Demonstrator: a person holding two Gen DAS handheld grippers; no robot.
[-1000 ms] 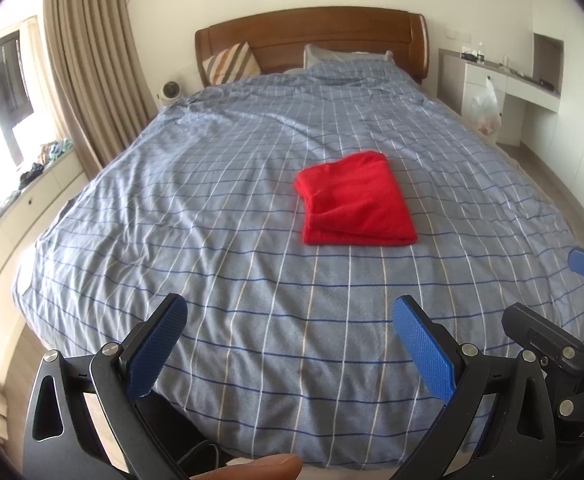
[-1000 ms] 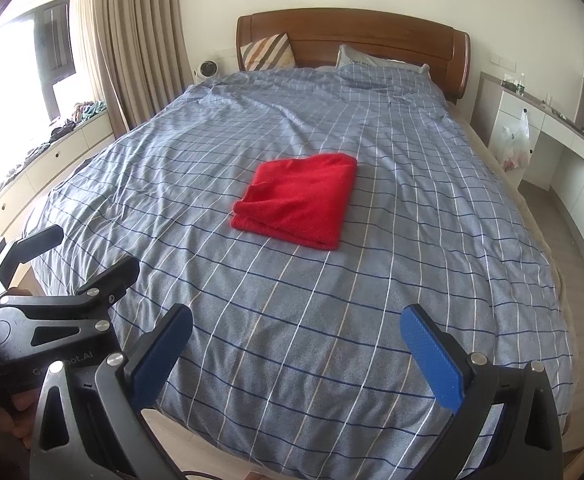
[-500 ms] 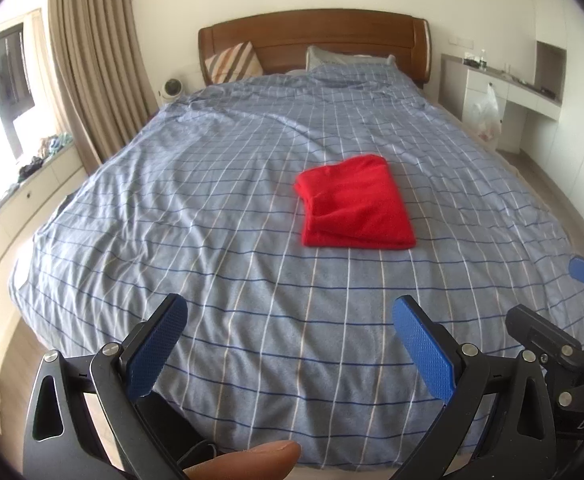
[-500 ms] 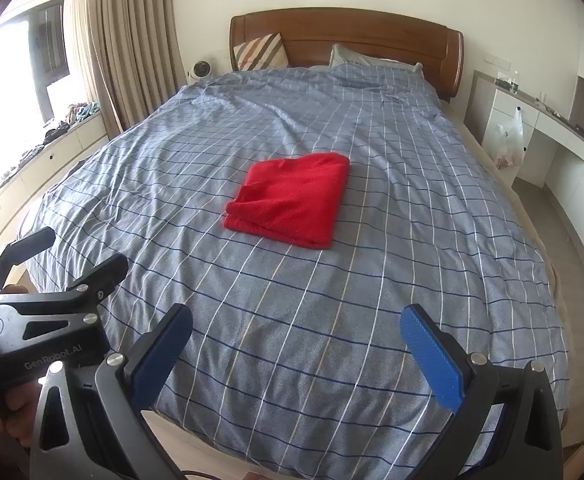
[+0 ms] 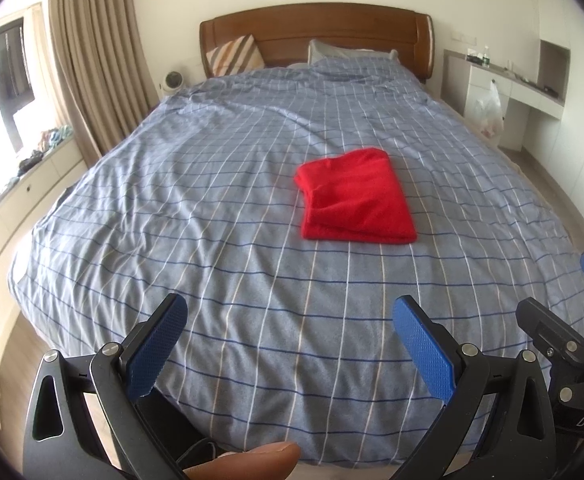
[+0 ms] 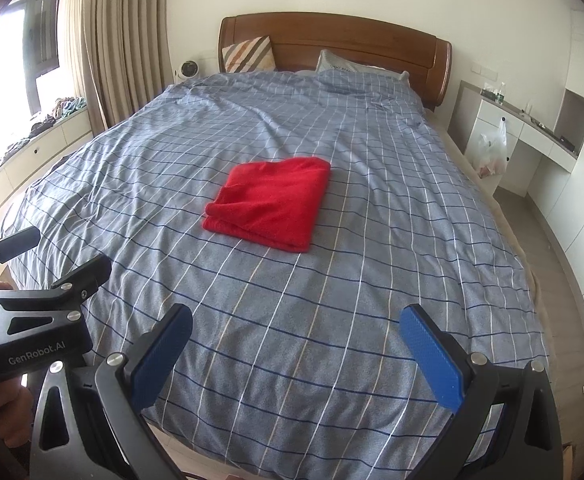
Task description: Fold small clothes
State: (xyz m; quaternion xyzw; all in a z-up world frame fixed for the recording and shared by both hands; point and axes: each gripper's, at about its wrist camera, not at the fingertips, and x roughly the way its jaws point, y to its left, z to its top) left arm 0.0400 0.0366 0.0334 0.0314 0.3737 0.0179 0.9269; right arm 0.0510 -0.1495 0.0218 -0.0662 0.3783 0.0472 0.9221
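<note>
A red garment [image 5: 355, 200] lies folded into a neat rectangle in the middle of the bed [image 5: 212, 208]; it also shows in the right wrist view [image 6: 272, 202]. My left gripper [image 5: 288, 344] is open and empty, held above the foot of the bed, well short of the garment. My right gripper [image 6: 295, 352] is open and empty too, beside the left one at the foot of the bed. The left gripper's body shows at the left edge of the right wrist view [image 6: 32, 316].
The blue checked duvet [image 6: 331, 300] covers the whole bed. A wooden headboard [image 5: 315, 36] and pillows are at the far end. Curtains [image 5: 92, 60] and a window bench stand left. A white desk [image 5: 503, 84] with a plastic bag stands right.
Both grippers have drawn back and risen slightly from the bed, so the folded red garment looks a little farther away. Both jaws stay open.
</note>
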